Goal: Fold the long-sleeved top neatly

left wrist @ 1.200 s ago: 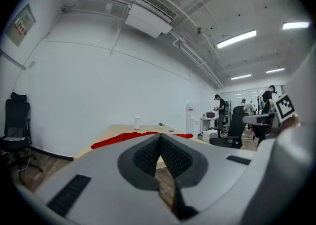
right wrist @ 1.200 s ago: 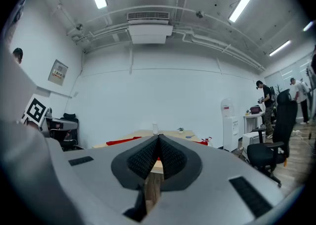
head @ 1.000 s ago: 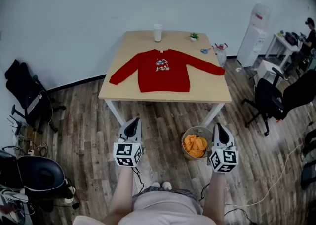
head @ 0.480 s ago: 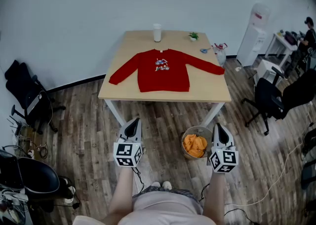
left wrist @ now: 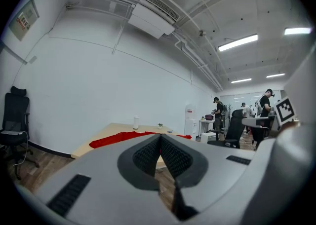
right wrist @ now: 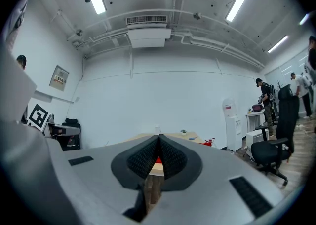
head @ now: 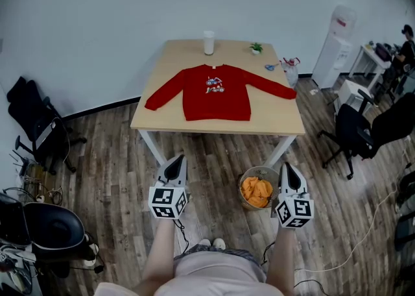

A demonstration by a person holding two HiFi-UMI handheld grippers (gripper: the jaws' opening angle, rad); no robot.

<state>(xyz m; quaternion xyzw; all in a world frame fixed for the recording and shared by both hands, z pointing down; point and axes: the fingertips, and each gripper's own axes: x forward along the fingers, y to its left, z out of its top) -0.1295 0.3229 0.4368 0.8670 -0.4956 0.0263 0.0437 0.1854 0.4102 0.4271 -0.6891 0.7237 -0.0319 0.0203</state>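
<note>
**A:** How do the tongs stand?

**B:** The left tongs [head: 175, 161] are pressed together, pad against pad, with nothing between them. The right tongs [head: 289, 167] are the same, closed and empty. Both are held level in front of the person, side by side, pointing toward the table.

**A:** What's nearest to them?

**B:** A round basket [head: 258, 170] on the wooden floor [head: 110, 158], just left of the right tongs in the head view. An orange cloth [head: 257, 191] is bunched inside it. The basket sits by the table's near right leg.

**A:** And the top?

**B:** The red long-sleeved top [head: 216, 97] lies flat on the table [head: 279, 123], well beyond both tongs, and neither touches it. It lies front up with a small print on the chest. The collar is toward the far edge and the hem toward the near edge. Both sleeves are spread out and slant toward the table's sides, with each cuff close to a side edge.

**A:** Anything else on the table?

**B:** A white cup [head: 208, 42] stands at the far edge behind the collar, with a small green plant [head: 257, 47] to its right.

**A:** And farther out?

**B:** A black chair [head: 35, 126] stands by the wall at left, and a white water dispenser [head: 334, 45] at right.
</note>
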